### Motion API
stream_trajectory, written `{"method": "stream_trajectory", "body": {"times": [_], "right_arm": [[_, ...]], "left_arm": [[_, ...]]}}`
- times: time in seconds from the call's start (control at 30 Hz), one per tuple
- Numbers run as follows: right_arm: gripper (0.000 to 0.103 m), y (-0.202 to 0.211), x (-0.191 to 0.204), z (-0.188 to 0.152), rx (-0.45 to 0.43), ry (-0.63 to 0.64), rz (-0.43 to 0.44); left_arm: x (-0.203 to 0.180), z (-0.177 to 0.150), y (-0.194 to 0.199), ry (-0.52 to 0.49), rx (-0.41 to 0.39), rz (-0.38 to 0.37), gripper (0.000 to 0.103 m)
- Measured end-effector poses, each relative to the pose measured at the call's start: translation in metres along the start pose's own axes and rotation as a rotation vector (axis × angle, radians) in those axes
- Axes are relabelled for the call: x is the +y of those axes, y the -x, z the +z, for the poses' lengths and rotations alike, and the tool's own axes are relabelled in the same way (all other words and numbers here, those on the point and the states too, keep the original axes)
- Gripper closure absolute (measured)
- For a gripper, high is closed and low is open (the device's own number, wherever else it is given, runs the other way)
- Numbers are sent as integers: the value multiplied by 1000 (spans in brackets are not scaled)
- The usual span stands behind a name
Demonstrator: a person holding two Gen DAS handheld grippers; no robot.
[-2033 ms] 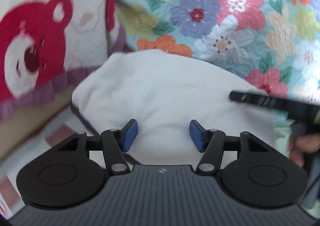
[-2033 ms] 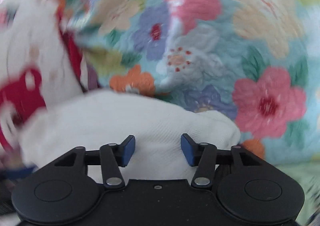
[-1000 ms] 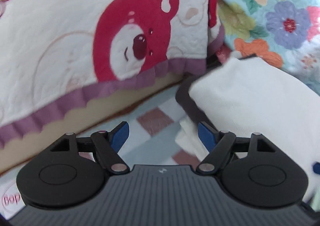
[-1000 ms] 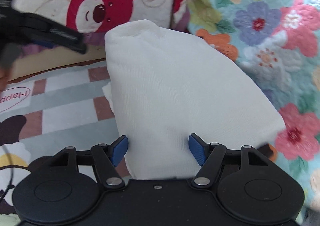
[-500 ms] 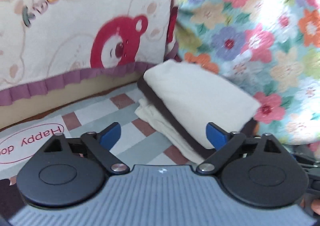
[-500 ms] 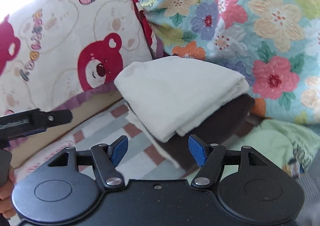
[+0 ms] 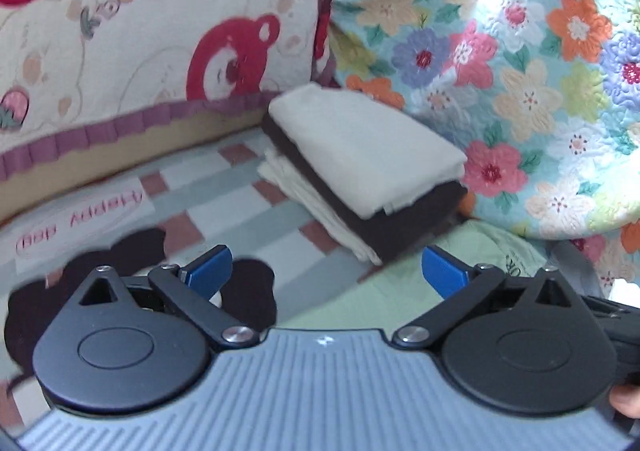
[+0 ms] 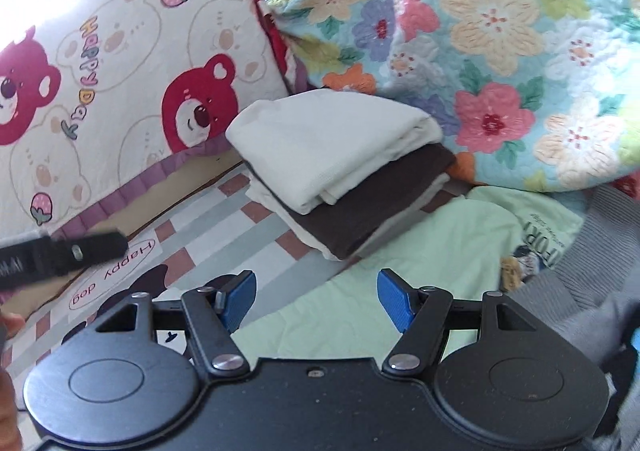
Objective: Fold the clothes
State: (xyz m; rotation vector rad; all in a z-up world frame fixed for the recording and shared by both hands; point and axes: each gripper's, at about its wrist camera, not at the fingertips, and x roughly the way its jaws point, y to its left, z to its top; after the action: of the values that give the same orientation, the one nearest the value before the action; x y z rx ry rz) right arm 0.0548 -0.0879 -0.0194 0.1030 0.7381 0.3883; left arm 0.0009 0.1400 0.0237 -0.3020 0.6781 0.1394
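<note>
left gripper (image 7: 326, 271) wide apart, right gripper (image 8: 318, 301) likewise, both empty

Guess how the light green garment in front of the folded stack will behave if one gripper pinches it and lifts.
The light green garment lies flat and loosely rumpled, so it probably hangs limp from one pinch. It looks thin, likely light. Its far edge appears to run under the folded stack, so lifting might drag or tip that stack.

Count: 3 folded clothes in one stack (image 8: 344, 171), 1 unfolded green shirt (image 8: 420, 251), 2 quilts, 2 grippers.
</note>
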Motion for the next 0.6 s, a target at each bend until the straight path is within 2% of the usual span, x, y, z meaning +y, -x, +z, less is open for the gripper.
{"method": "stream_trajectory", "body": {"times": [0.13,0.23,0.33,0.6], "right_arm": [[31,16,-4,-1,-8,6,-37],[31,24,-6,0,-14,17,-57],[31,29,-4,0,-18,25,-68],[30,36,4,-2,-23,56,-109]], "left_arm": [[-14,-10,2,1,34,5,0],[-28,-17,3,-55,49,4,0],[-36,-21,1,-91,88,-32,0],[-43,-26,6,-85,83,14,0]]}}
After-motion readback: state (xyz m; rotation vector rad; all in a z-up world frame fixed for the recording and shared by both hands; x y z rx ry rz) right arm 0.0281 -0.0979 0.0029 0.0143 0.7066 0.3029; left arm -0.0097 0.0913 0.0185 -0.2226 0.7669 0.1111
